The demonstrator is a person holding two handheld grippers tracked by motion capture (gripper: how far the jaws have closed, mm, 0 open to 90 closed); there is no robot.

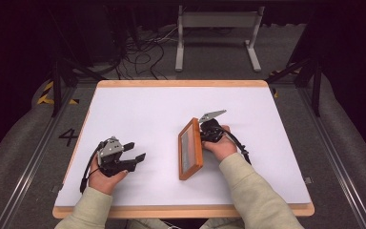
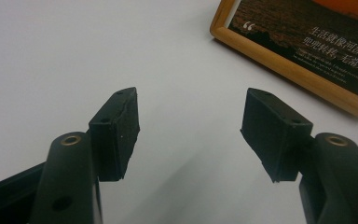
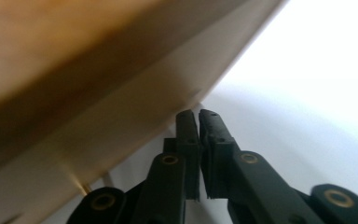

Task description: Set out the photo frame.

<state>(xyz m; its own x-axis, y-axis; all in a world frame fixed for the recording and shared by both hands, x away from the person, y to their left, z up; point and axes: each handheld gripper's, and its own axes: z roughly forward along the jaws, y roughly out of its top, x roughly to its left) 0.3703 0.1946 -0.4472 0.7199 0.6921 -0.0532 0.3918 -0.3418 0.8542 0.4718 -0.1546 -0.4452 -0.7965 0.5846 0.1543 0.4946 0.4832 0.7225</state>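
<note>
Wooden picture frame (image 1: pixel 190 149) tilted up on edge, mid-table. Your right gripper (image 3: pixel 198 113) jaws pinched together, nothing between, tips behind frame back. Left gripper (image 1: pixel 134 151) wide open, empty. Nudge slowly, steady with left.

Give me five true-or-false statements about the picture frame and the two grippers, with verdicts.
1. The picture frame has a wooden border. True.
2. The left gripper is shut. False: its jaws stand wide apart with nothing between them.
3. The right gripper is beside the frame. True.
4. The frame lies on the floor. False: it is on the white table.
5. The right gripper's jaws gape wide. False: they are nearly together.
</note>
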